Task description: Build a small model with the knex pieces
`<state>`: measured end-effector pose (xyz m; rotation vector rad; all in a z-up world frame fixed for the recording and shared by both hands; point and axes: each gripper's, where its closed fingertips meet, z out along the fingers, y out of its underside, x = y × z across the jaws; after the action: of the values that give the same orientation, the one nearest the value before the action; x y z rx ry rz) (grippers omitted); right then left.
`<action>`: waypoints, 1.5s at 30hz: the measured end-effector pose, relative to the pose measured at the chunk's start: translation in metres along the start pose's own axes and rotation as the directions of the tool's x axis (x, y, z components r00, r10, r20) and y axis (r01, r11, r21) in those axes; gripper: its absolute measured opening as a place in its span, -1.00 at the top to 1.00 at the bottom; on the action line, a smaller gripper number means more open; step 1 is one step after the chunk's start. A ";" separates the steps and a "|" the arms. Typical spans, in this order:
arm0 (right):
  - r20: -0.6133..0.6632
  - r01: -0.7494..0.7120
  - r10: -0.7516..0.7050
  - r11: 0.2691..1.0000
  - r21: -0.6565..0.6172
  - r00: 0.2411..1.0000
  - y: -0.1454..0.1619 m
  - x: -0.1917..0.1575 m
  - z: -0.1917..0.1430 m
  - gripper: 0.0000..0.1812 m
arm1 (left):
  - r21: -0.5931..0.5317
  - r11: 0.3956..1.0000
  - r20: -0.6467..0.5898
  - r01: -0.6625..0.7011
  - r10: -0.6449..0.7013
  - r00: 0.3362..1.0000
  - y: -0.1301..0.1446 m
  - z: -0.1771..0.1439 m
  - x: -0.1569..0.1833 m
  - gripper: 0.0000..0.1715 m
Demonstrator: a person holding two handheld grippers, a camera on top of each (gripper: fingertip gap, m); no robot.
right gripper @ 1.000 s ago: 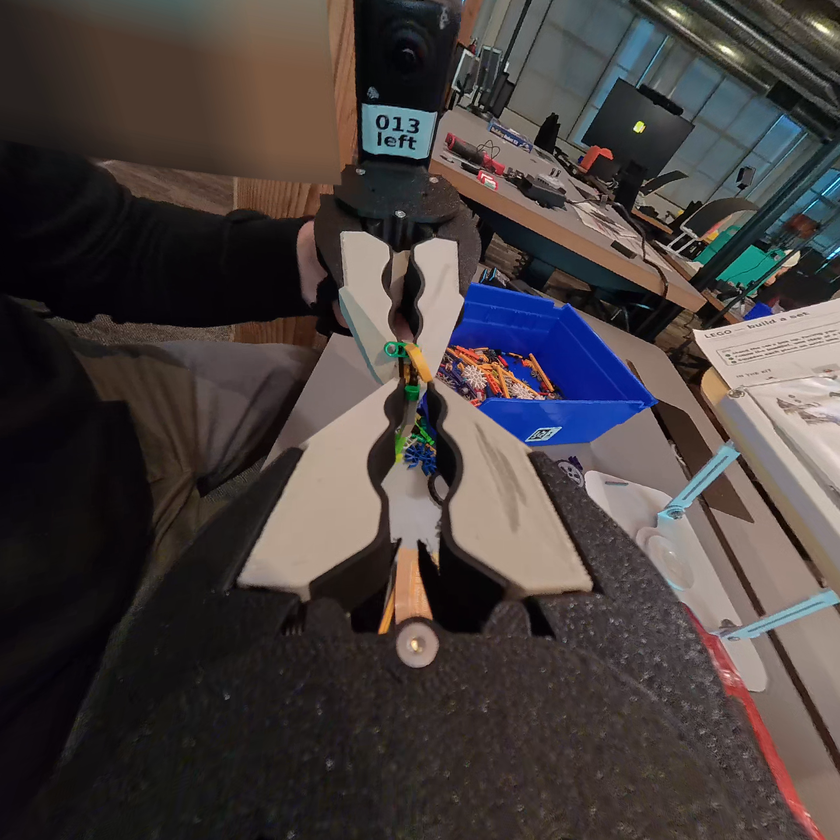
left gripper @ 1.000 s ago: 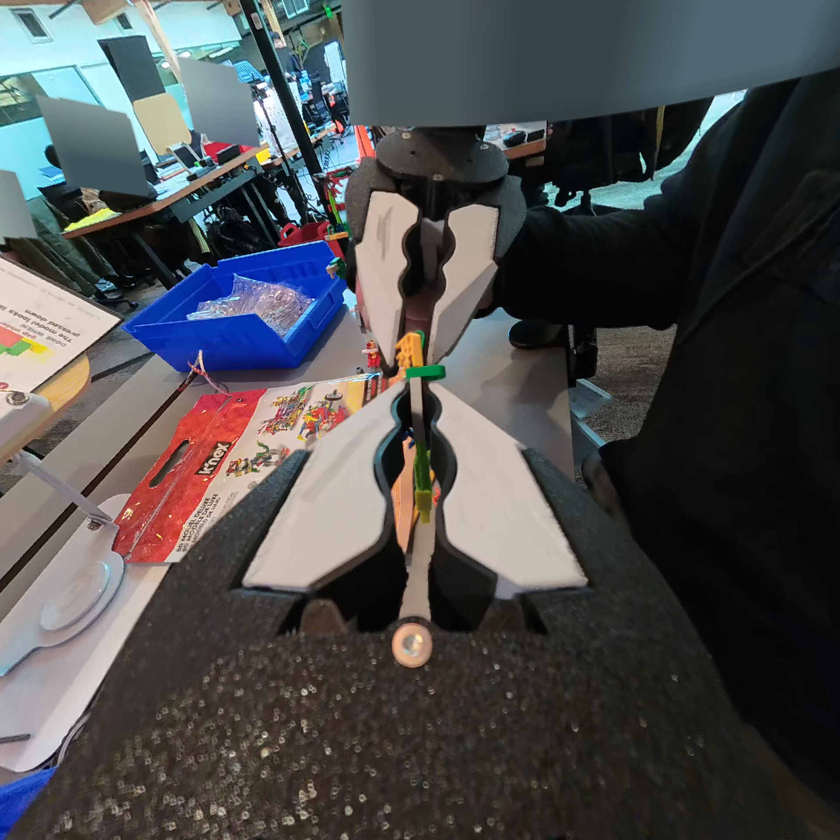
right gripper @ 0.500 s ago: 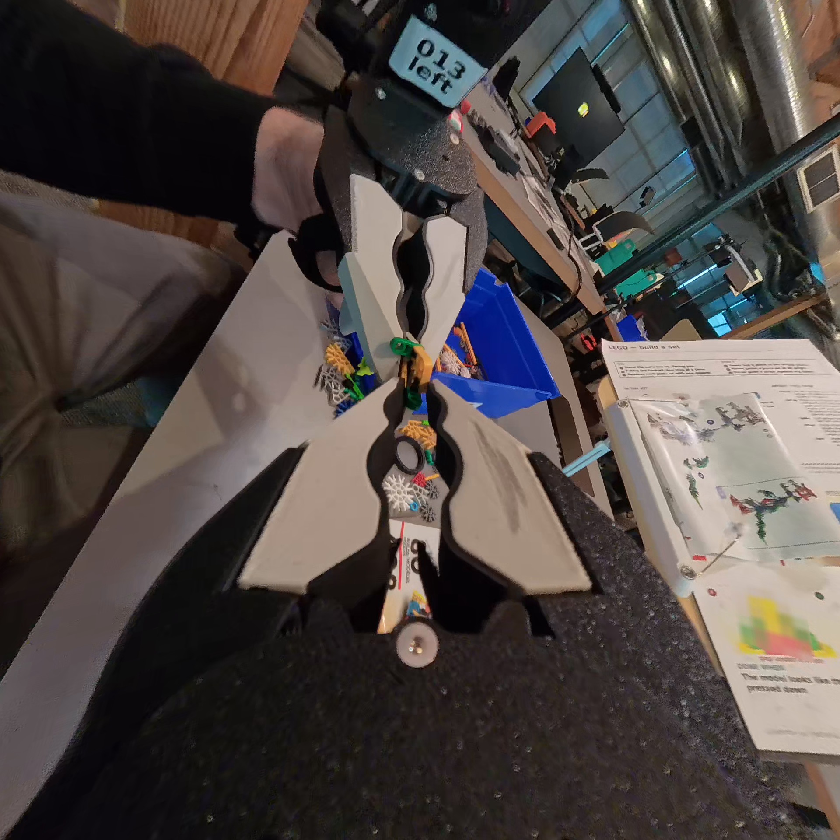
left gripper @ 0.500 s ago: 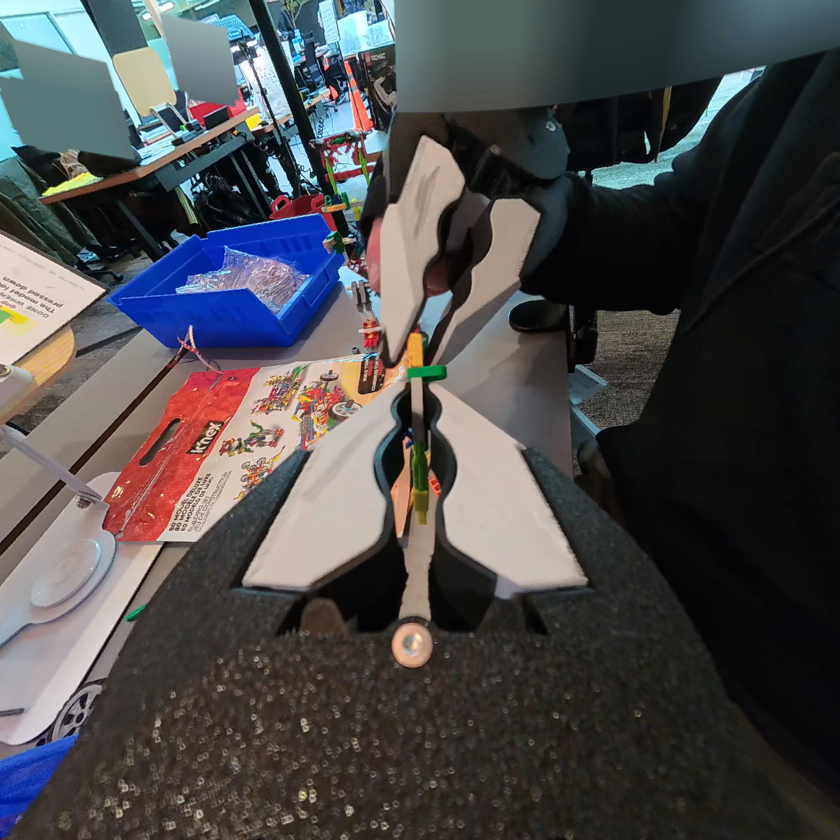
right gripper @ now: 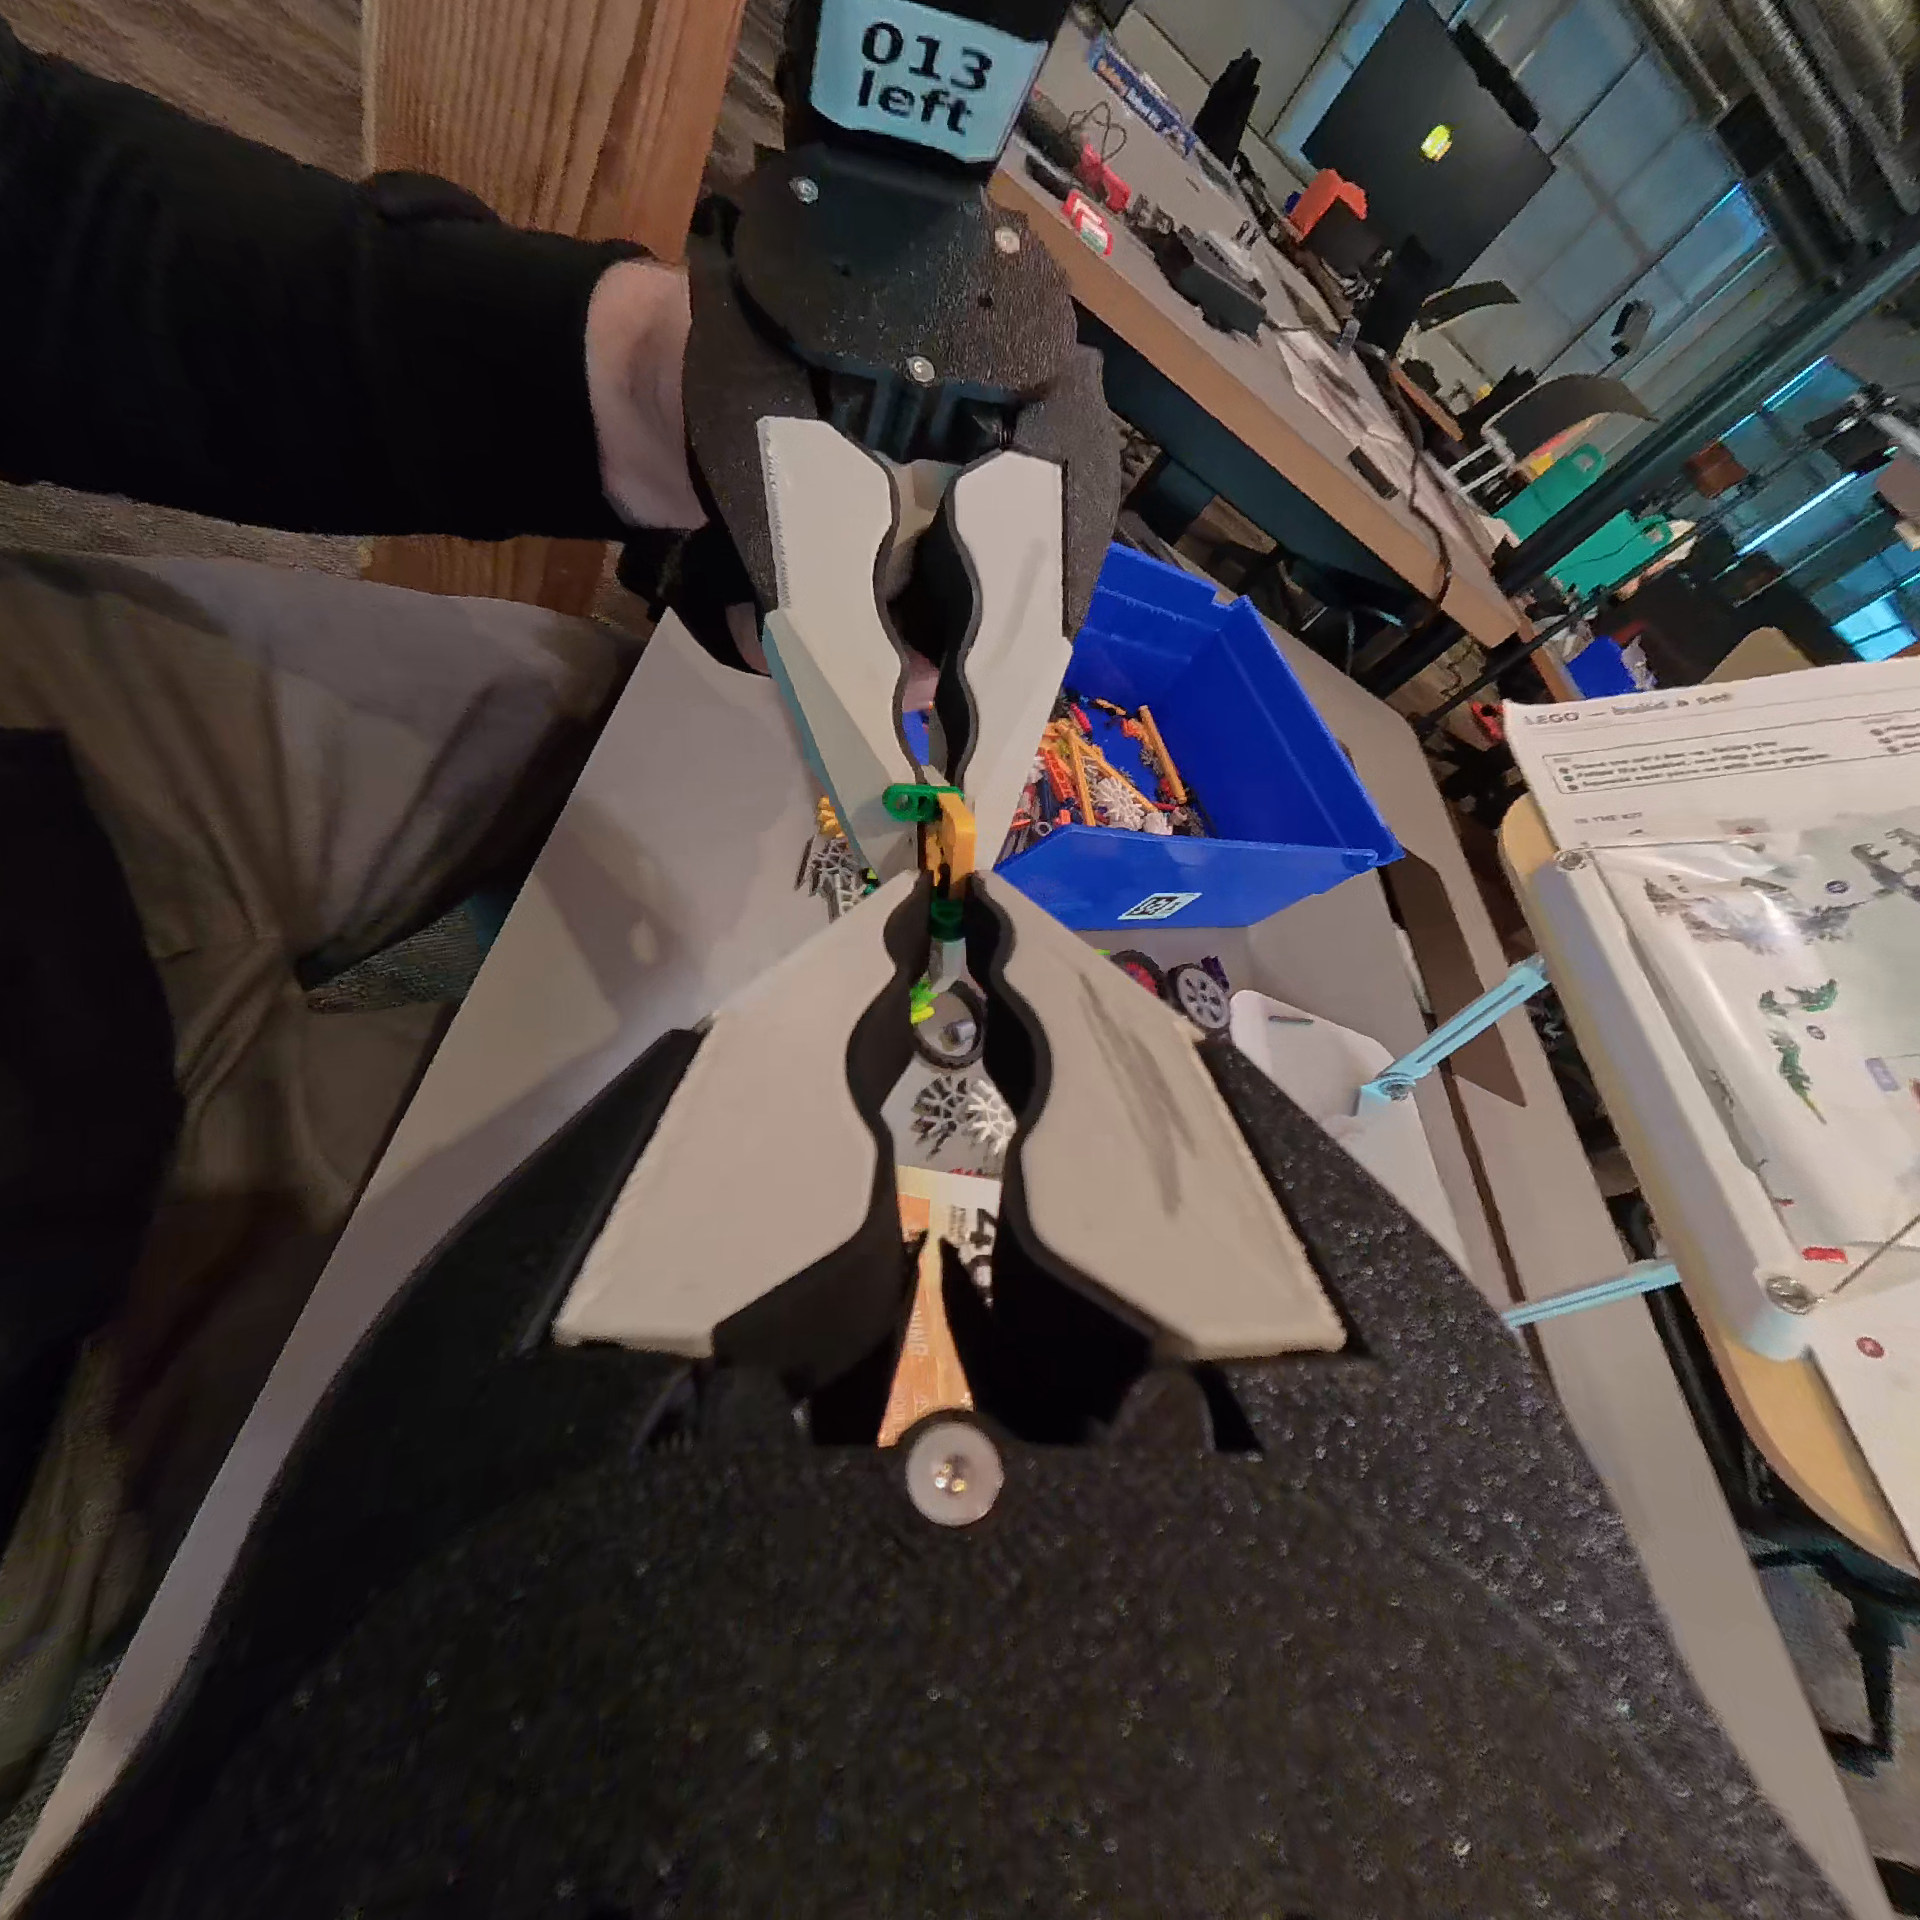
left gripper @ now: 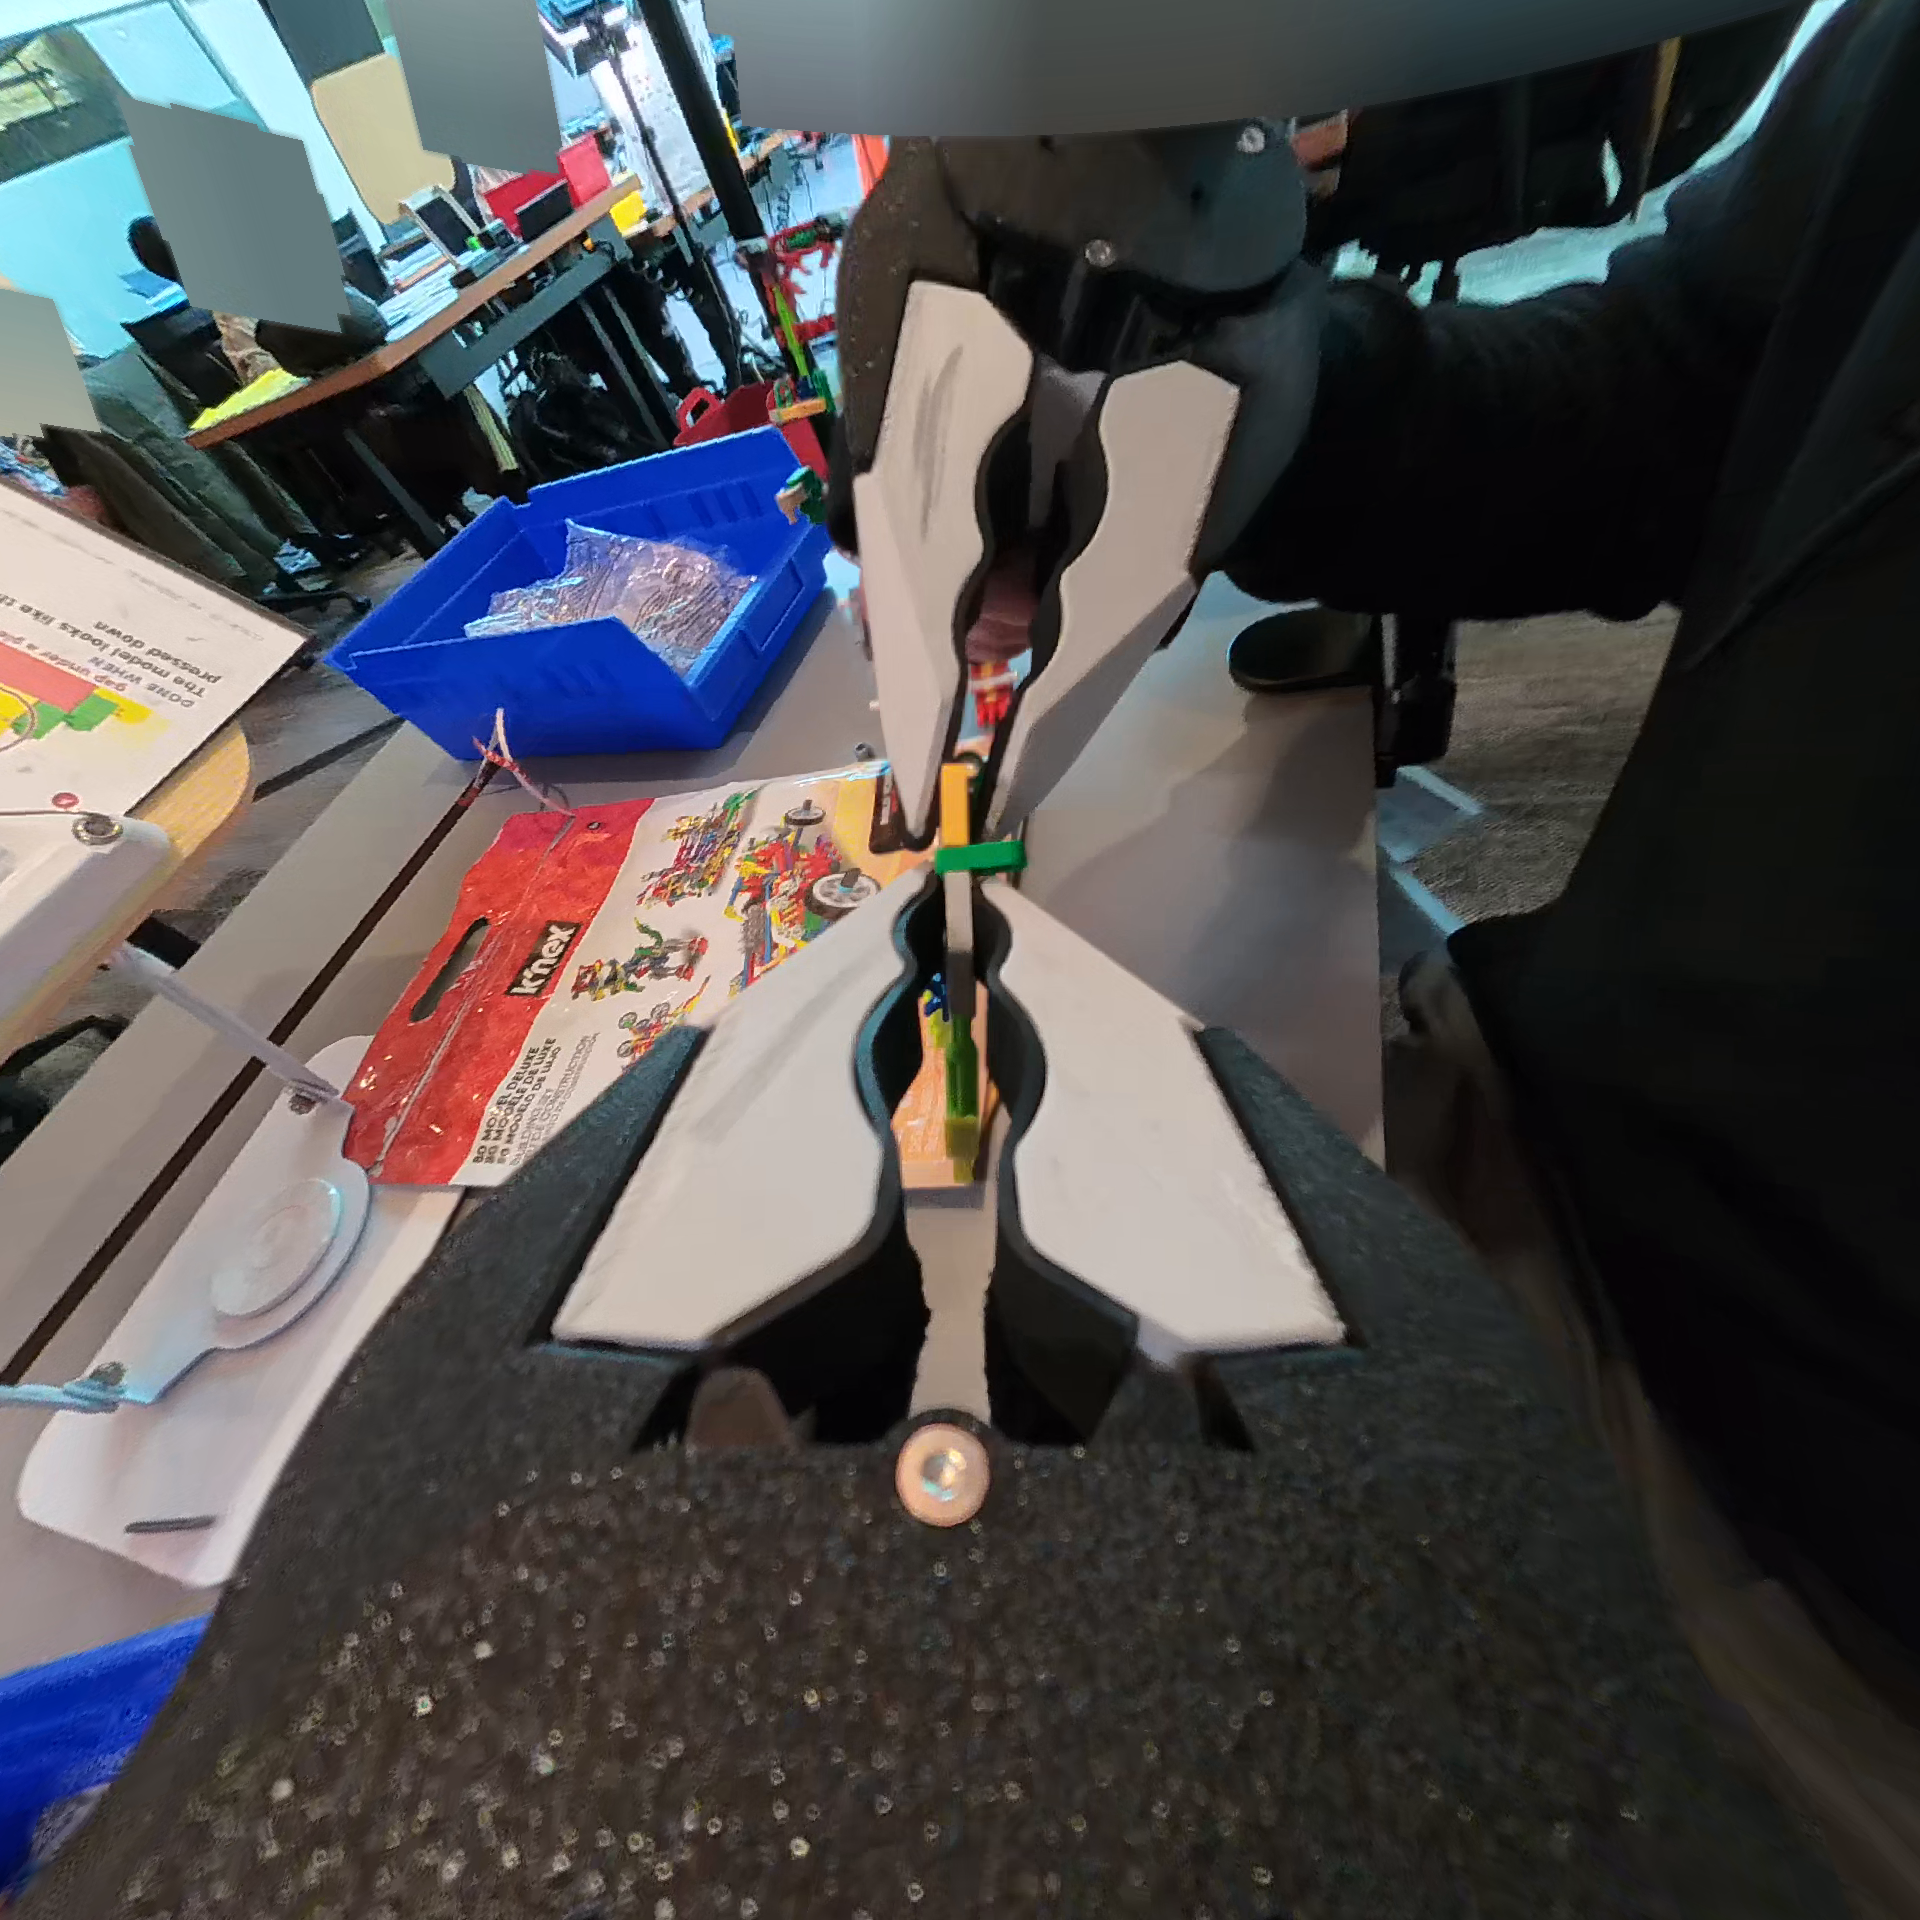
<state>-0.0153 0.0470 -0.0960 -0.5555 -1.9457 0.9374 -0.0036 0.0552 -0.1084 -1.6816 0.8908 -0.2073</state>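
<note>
the left hand-held gripper point(left gripper: 961, 883) is pinched tight on a thin grey rod point(left gripper: 958, 956) capped by a small green connector point(left gripper: 979, 858), the two grey fingers meeting at their tips. facing it tip to tip, the right hand-held gripper point(right gripper: 943, 883) is clamped narrow on a yellow connector point(right gripper: 951, 831), which touches the green connector point(right gripper: 914, 798); how the pieces lock together is hidden between the fingertips. most of the rod is covered by the fingers. both are held above a grey tabletop point(left gripper: 1226, 831).

below, a red toy package point(left gripper: 540, 977) lies flat, partly hidden behind the left gripper's body. a blue bin point(left gripper: 582, 623) with crumpled clear plastic sits beyond it. in the right wrist view another blue bin point(right gripper: 1195, 790) holds mixed coloured pieces, half screened by the left gripper. small wheels point(right gripper: 1174, 982) and white snowflake-shaped connectors point(right gripper: 961, 1112) lie on the tabletop, seen only through gaps. an instruction sheet point(right gripper: 1766, 935) on a stand is cut off at the frame edge.
</note>
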 end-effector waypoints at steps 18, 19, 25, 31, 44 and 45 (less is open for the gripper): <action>0.087 -0.043 0.050 0.996 -0.079 0.995 0.011 -0.005 0.004 0.92 | -0.161 0.979 0.036 -0.127 0.134 0.990 0.015 0.001 -0.002 1.00; 0.093 -0.038 0.045 0.996 -0.075 0.995 0.010 -0.005 0.003 0.93 | -0.157 0.979 0.032 -0.127 0.134 0.991 0.015 0.001 -0.002 1.00; 0.094 -0.028 0.035 0.997 -0.075 0.995 0.005 -0.003 0.001 0.96 | -0.186 0.973 0.024 -0.135 0.142 0.990 0.016 0.001 -0.003 1.00; 0.080 0.019 -0.010 0.993 -0.118 0.997 0.011 -0.003 0.001 0.96 | -0.204 0.970 0.026 -0.132 0.140 0.990 0.020 0.004 -0.003 1.00; 0.054 0.091 -0.082 0.979 -0.185 0.995 0.017 -0.003 0.000 0.97 | -0.226 0.964 0.011 -0.140 0.146 0.989 0.021 0.006 -0.003 1.00; 0.048 0.096 -0.088 0.978 -0.185 0.995 0.017 -0.003 0.000 0.98 | -0.223 0.965 0.016 -0.138 0.145 0.989 0.021 0.007 -0.003 1.00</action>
<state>-0.0136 0.0557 -0.1111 -0.5516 -2.0907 0.7169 -0.0114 0.0616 -0.1281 -1.8119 1.0356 0.0182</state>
